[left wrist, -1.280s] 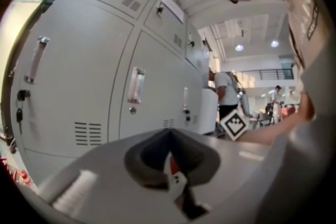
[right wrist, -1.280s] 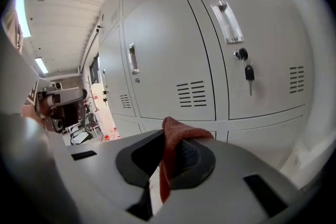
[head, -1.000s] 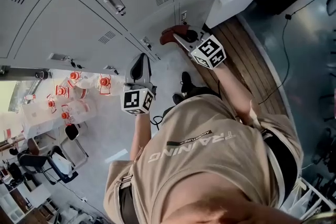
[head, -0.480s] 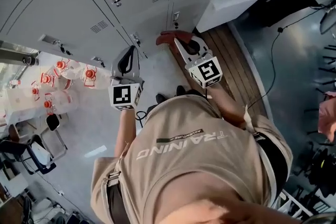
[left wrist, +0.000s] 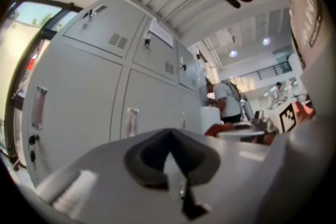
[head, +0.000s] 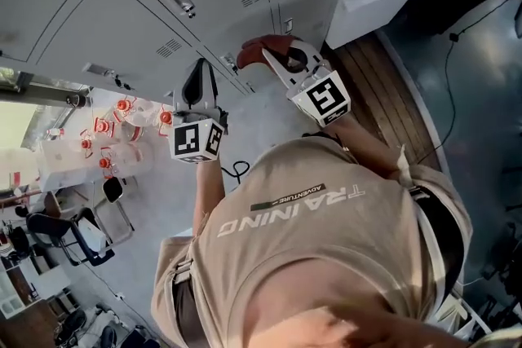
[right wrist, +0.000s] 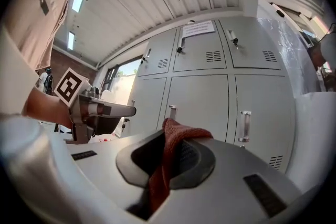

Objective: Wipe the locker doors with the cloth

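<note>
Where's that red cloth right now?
The red cloth is pinched in the right gripper, in front of the grey locker doors, near the top centre of the head view.

Locker bay at the edge of an open workplace hall

Grey steel lockers (right wrist: 210, 92) stand in stacked rows, each door with a vent (right wrist: 213, 56), a handle (right wrist: 244, 126) and a key lock (right wrist: 231, 35), and one carries a paper notice (right wrist: 198, 28). Past the end of the row, the left gripper view shows a bright hall with ceiling lights (left wrist: 232, 53) and a person (left wrist: 227, 102) standing. The head view shows office chairs (head: 50, 231) and red-capped water jugs (head: 122, 126) on the floor.
</note>
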A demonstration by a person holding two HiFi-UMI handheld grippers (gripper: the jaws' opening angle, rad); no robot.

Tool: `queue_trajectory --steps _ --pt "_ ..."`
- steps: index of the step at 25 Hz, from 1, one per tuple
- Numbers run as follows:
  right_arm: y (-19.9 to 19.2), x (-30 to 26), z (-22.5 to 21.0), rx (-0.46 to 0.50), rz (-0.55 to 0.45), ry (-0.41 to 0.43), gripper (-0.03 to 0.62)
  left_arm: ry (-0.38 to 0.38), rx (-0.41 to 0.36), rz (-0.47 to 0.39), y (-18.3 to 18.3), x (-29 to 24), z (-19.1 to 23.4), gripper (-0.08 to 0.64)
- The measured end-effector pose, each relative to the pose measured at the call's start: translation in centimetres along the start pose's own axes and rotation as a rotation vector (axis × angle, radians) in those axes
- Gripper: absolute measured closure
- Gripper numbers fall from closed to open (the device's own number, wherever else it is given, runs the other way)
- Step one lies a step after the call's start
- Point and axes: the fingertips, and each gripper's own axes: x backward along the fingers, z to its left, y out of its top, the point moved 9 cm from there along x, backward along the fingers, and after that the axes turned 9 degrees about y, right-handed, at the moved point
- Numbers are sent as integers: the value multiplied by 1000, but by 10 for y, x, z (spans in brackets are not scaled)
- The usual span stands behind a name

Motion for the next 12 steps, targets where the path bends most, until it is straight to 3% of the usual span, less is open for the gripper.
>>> queue_trajectory --steps 7,12 --pt "6 -4 4 -13 -41 19 564 -5 -29 60 -9 27 -9 555" --pt "18 4 8 85 -33 39 565 26 54 75 -14 39 -2 555"
